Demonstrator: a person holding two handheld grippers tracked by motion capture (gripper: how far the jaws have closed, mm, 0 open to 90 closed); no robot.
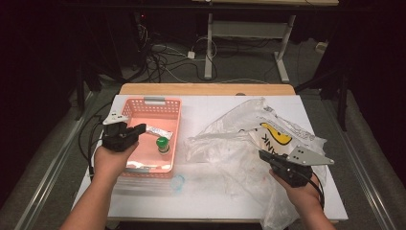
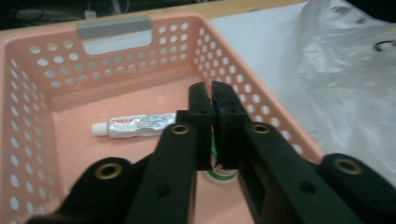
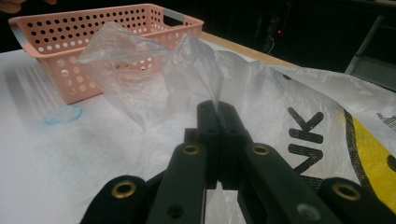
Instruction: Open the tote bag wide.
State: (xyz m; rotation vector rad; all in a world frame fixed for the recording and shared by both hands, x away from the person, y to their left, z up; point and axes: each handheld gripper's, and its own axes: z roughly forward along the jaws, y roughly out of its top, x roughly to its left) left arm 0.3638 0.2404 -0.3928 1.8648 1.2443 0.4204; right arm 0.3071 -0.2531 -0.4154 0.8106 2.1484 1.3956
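Note:
A pink perforated basket (image 1: 153,101) stands on the left of the white table. It holds a small white-and-silver tube (image 1: 158,130) and a green-capped bottle (image 1: 163,144). My left gripper (image 1: 141,127) hovers over the basket's left side, jaws shut with nothing between them. In the left gripper view the jaws (image 2: 212,91) meet above the bottle (image 2: 223,173), with the tube (image 2: 135,125) lying beyond. A crumpled clear plastic bag (image 1: 230,143) with black and yellow print covers the right half. My right gripper (image 3: 218,109) is shut on a fold of the bag (image 3: 280,93).
A faint blue ring (image 1: 177,182) lies on the table in front of the basket. A flat silvery packet (image 1: 141,166) rests against the basket's near wall. The table's wooden far edge (image 1: 206,88) borders a floor with cables and desk legs.

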